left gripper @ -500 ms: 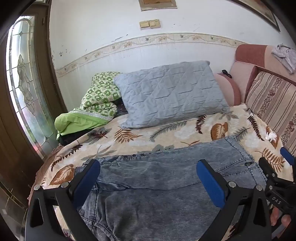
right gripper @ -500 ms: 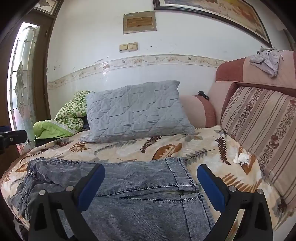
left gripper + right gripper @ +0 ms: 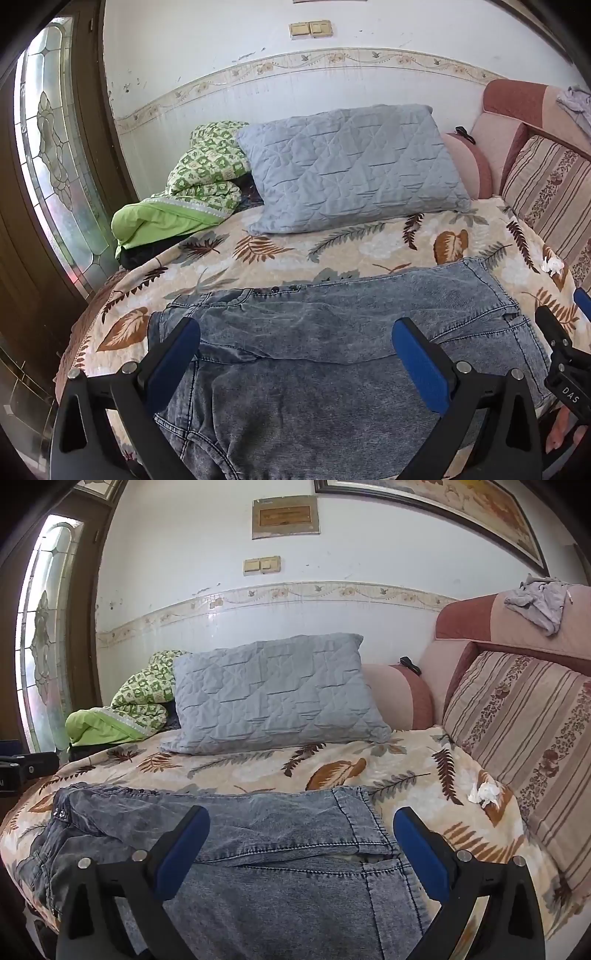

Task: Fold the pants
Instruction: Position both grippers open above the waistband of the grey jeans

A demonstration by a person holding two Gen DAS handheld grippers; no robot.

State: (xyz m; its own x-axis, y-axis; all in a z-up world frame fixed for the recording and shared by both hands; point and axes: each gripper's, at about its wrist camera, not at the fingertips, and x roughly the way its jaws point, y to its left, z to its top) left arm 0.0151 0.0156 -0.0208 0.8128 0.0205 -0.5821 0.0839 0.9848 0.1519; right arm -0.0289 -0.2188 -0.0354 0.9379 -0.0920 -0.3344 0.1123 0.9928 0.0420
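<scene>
Fold pants, opening stage. The denim pants (image 3: 332,369) lie spread across the near part of the bed (image 3: 369,251), on its leaf-print cover, waistband snaps toward the far left and the fabric running off the near edge under my tools. They lie fairly flat, which I judge to be the reason for placing them here: an open stretch of bed gives room to turn one half over the other.

My left tool (image 3: 295,354) hangs just above the left half of the pants, its blue pads (image 3: 173,354) standing wide apart with nothing between them. My right tool (image 3: 301,843) hangs over the right half, near the pocket seam and the far-right corner of the cloth, pads equally wide apart and empty. Both point forward and somewhat down, apparently ready to descend on two points of one edge so the cloth lifts evenly.

Farther back a grey quilted pillow (image 3: 351,170) leans toward the wall, with a green patterned quilt (image 3: 199,181) bundled at far left; both are well apart from the pants. A crumpled tissue (image 3: 485,794) lies to the right, beside the striped cushion (image 3: 528,723).
</scene>
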